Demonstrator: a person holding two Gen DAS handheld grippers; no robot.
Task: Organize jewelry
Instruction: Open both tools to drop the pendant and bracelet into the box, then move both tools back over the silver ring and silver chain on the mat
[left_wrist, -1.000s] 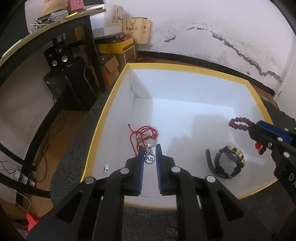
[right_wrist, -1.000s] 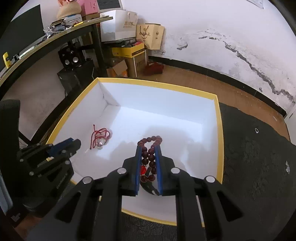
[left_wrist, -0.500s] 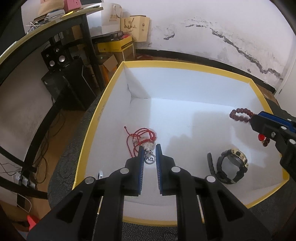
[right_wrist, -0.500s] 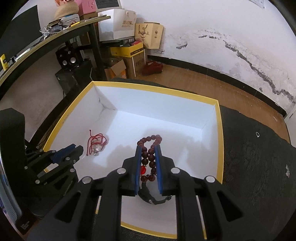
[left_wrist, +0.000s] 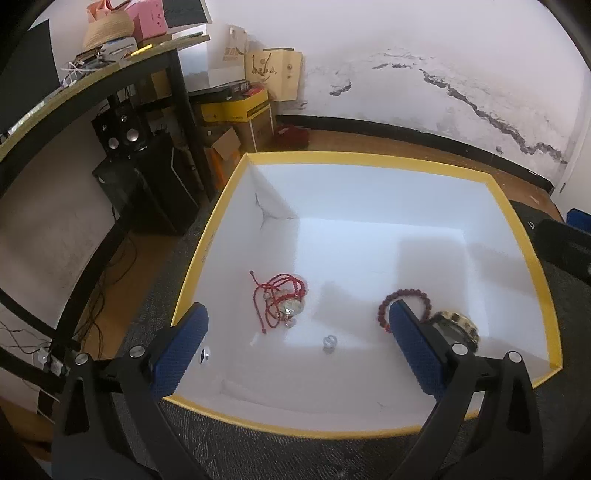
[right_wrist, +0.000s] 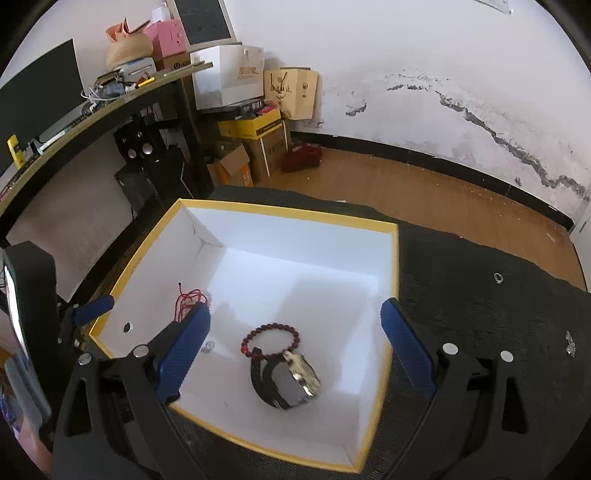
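1. The yellow-rimmed white box sits on a dark textured mat and holds every piece gathered so far; in the left wrist view its open interior fills the middle of the frame.
2. The left gripper hovers over the box's near edge, fingers spread wide and holding nothing. The right gripper hangs likewise above the box, its blue-padded fingers far apart and empty.
3. The wristwatch, with a black strap and pale metal case, lies on the box floor toward 5 o'clock in the left wrist view.
4. The red cord necklace with its silvery pendant lies bunched toward 9 o'clock of the box floor, well apart from the watch.
5. The dark red bead bracelet lies flat, touching the watch's strap at the watch's 11 o'clock.
6. A small silver ring rests on the floor between necklace and bracelet, toward 6 o'clock.
7. Out on the mat, at 2 o'clock from the box in the right wrist view, a small ring and, farther right, a silvery chain-like piece lie loose.
8. Judgement: a drop-off step looks finished; the next move likely calls for the right gripper to swing toward those loose pieces and close carefully on something very small.
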